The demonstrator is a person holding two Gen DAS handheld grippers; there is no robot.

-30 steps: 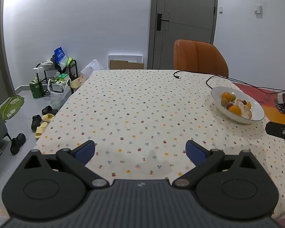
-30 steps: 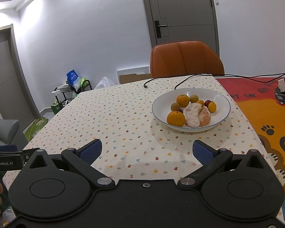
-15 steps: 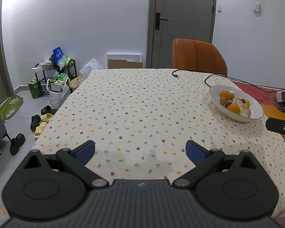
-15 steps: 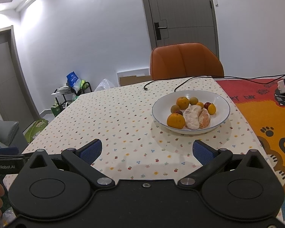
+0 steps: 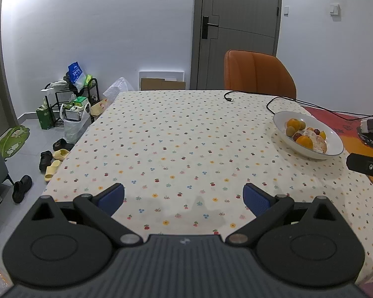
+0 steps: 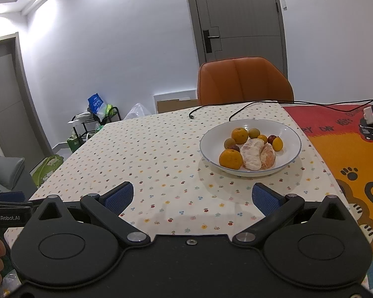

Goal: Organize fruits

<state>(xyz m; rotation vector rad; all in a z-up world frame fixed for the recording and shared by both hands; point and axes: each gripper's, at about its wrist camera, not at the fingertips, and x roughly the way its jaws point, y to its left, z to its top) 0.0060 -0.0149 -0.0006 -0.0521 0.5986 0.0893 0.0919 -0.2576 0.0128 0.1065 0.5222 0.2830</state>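
A white bowl (image 6: 291, 134) (image 5: 335, 144) holds several fruits: an orange (image 6: 230, 159) at the front, another orange (image 6: 239, 135) behind it, two peeled citrus pieces (image 6: 253, 154), small green and dark red fruits and a small yellow one (image 6: 277, 144). It sits on the right part of the dotted tablecloth (image 5: 176, 139). My right gripper (image 6: 192, 198) is open over the cloth, short of the bowl, nothing between its blue pads. My left gripper (image 5: 183, 196) is open too, near the table's front edge, far left of the bowl.
An orange chair (image 5: 258, 74) stands behind the table. Black cables (image 5: 281, 100) trail across the far right of the cloth toward a plug (image 5: 370, 125) on a red-orange mat (image 6: 345, 154). A rack, bags and shoes (image 5: 49, 159) are on the floor left.
Both grippers have drawn back and lifted slightly; the bowl appears a little farther off in each view. Both stay open. The fruits have not moved.
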